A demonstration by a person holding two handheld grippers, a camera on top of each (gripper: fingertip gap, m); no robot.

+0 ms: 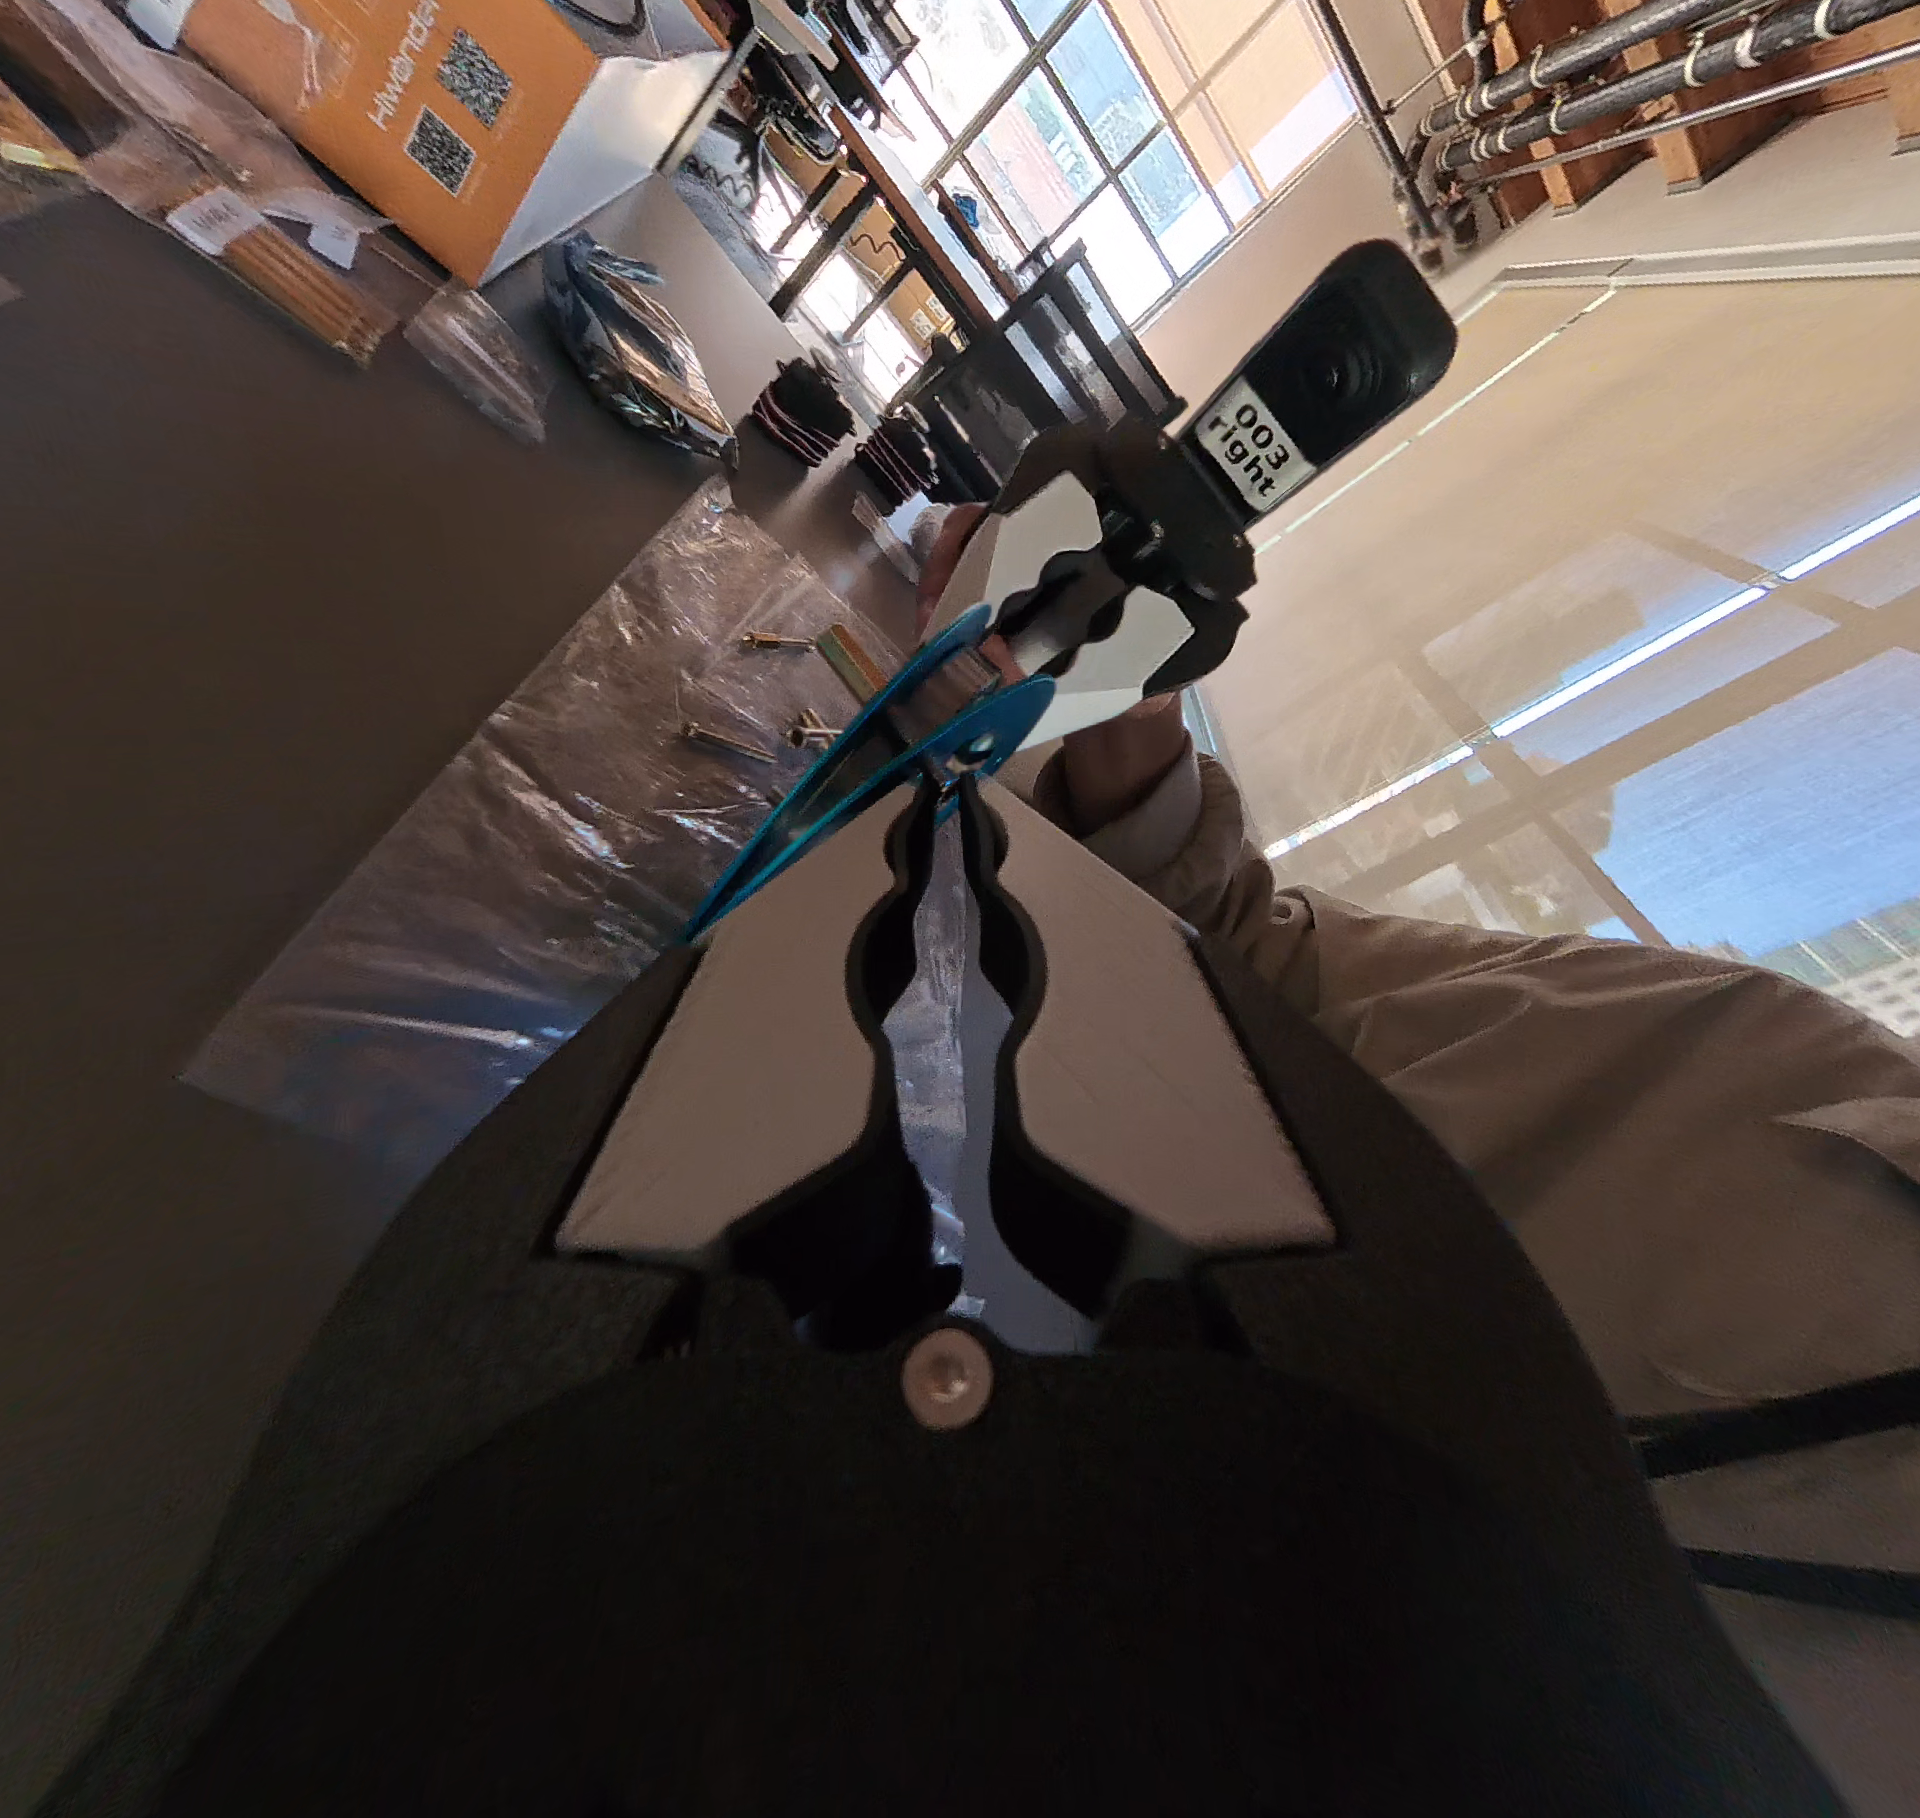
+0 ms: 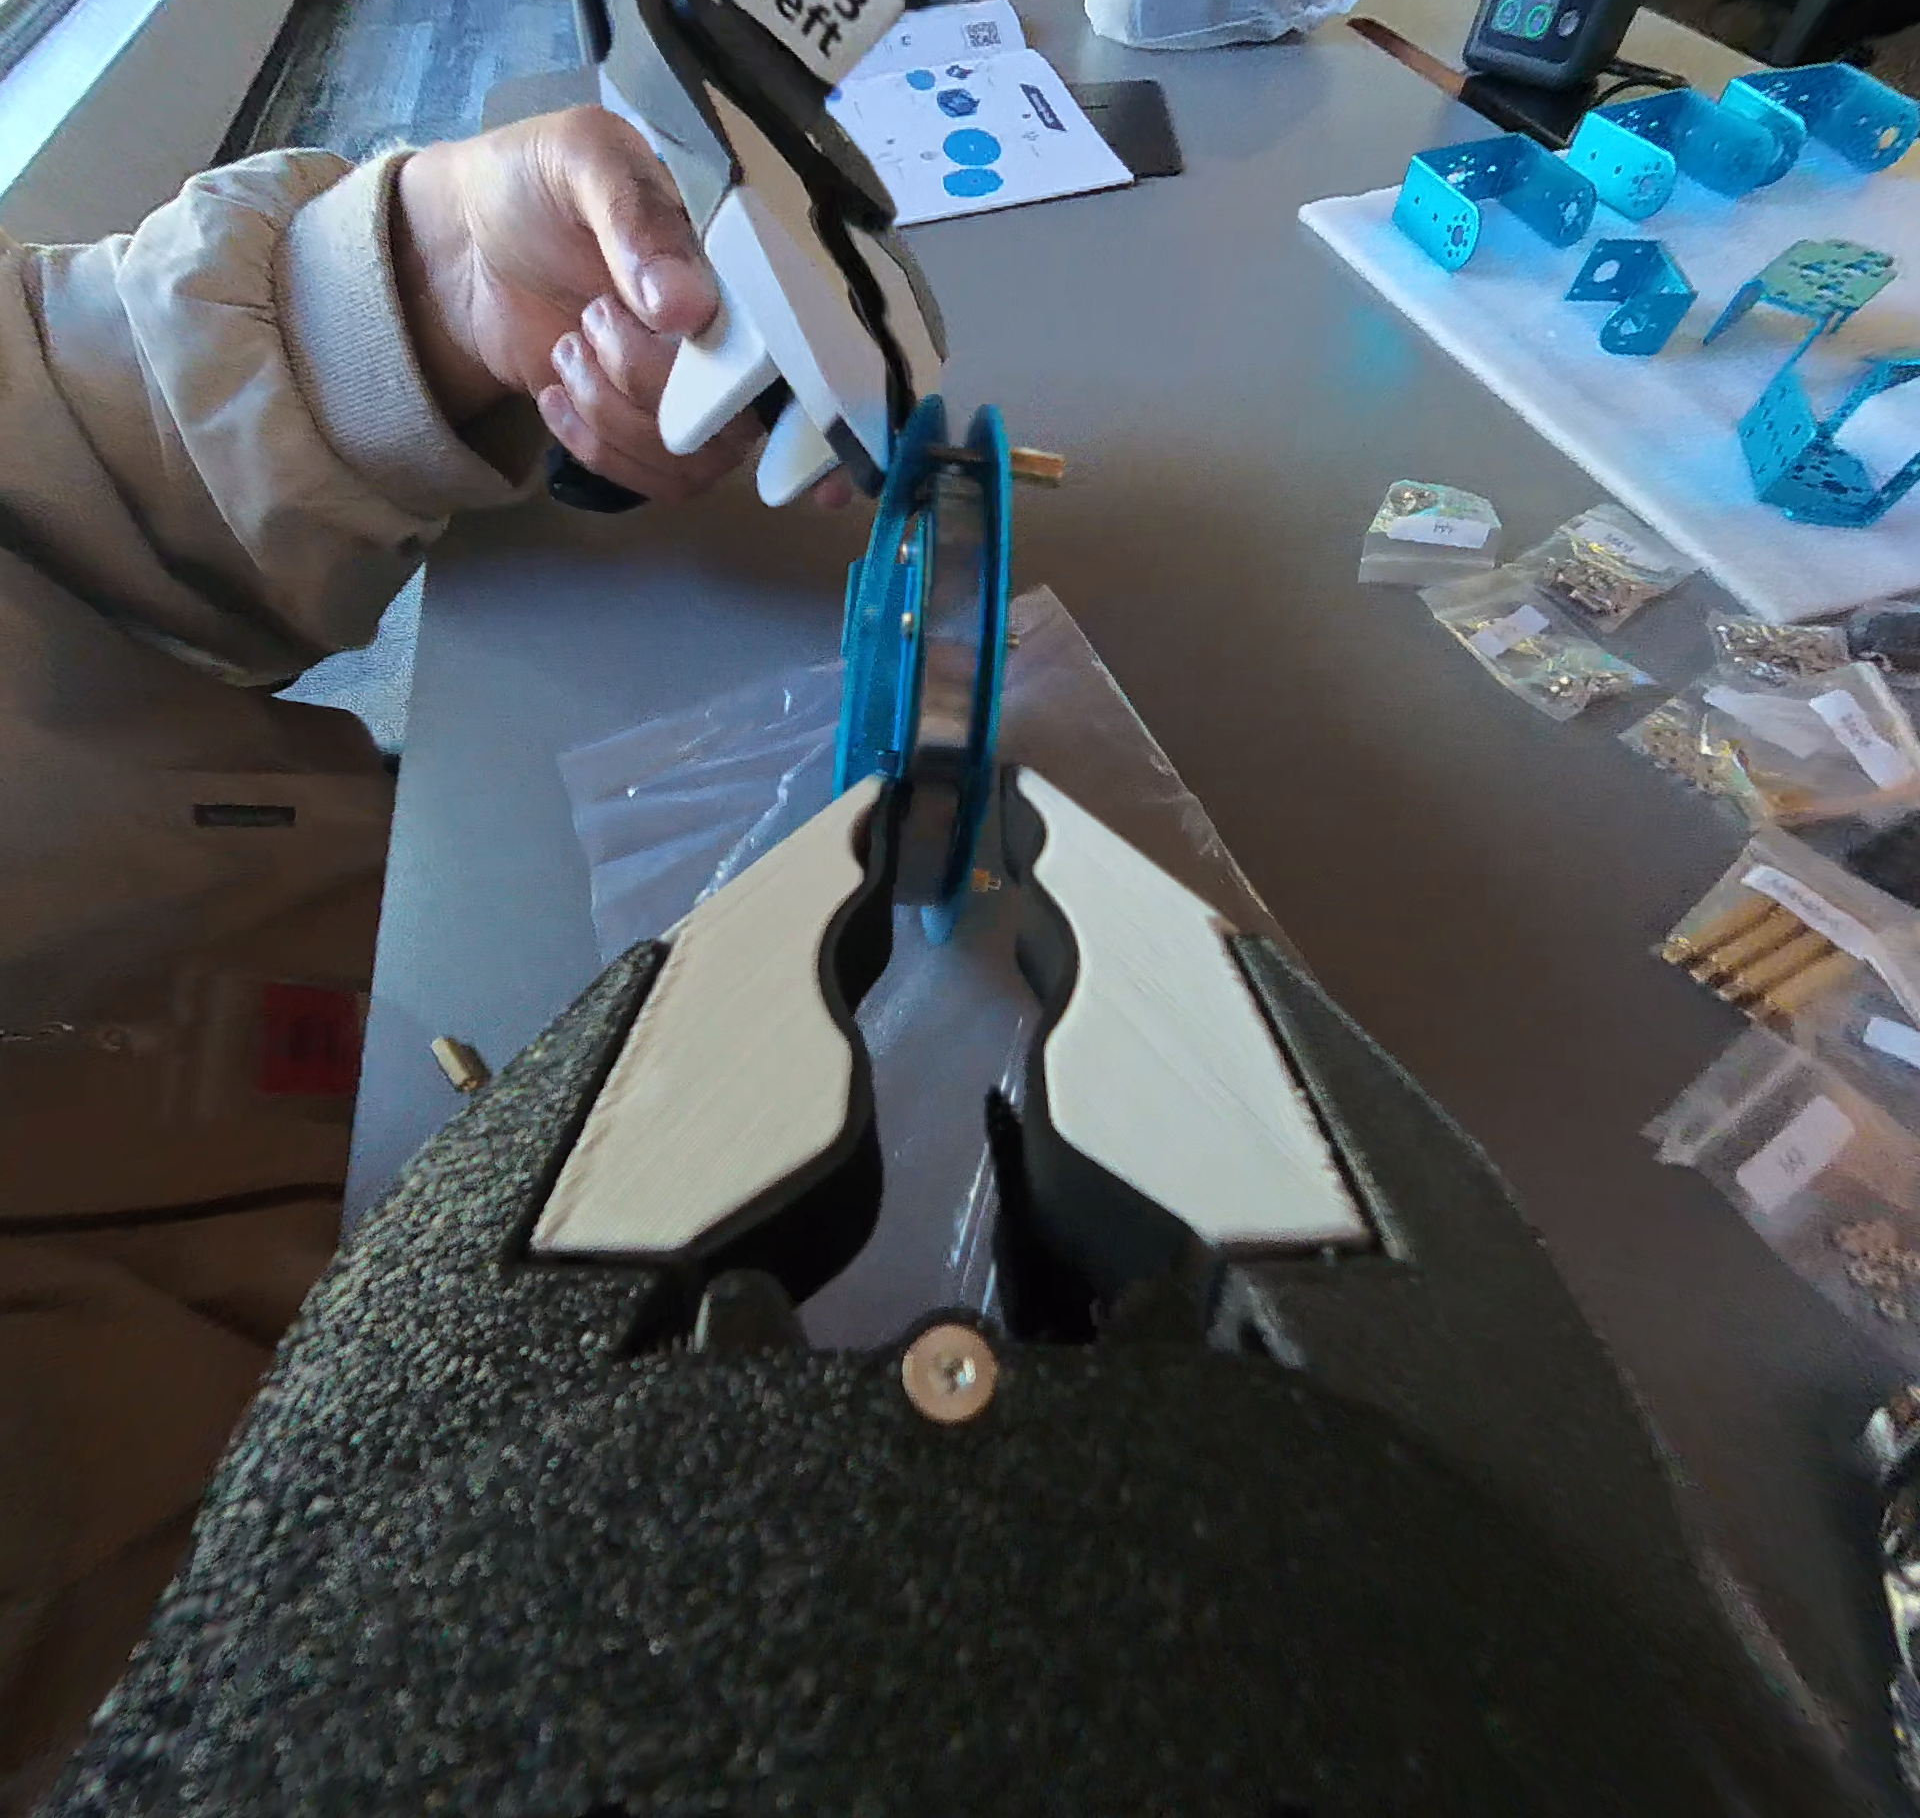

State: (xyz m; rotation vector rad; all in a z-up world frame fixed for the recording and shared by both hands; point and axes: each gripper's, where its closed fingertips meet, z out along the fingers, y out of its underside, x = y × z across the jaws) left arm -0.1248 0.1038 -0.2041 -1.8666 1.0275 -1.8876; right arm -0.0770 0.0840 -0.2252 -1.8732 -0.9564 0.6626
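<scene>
Two blue round plates joined by standoffs (image 2: 925, 625) stand on edge above the grey table (image 2: 1195, 397). My right gripper (image 2: 951, 797) is shut on the lower rim of this plate pair. My left gripper (image 1: 951, 786) is shut on a small metal screw (image 1: 961, 766) at a hole near the rim of the nearer plate (image 1: 1003, 719). In the right wrist view the left gripper (image 2: 883, 449) meets the top of the plates, and a brass standoff end (image 2: 1039, 464) sticks out of the far side. In the left wrist view the right gripper (image 1: 997, 646) clamps the plates from beyond.
A clear plastic bag (image 2: 707, 781) lies under the plates, with loose screws (image 1: 727, 740) on it. Blue metal brackets (image 2: 1662, 210) sit on white foam at the right, above small bags of hardware (image 2: 1558, 605). A printed sheet (image 2: 977, 127) lies behind. A brass standoff (image 2: 457, 1062) lies near the table's edge. The grippers' ends are close to 6 cm from one another.
</scene>
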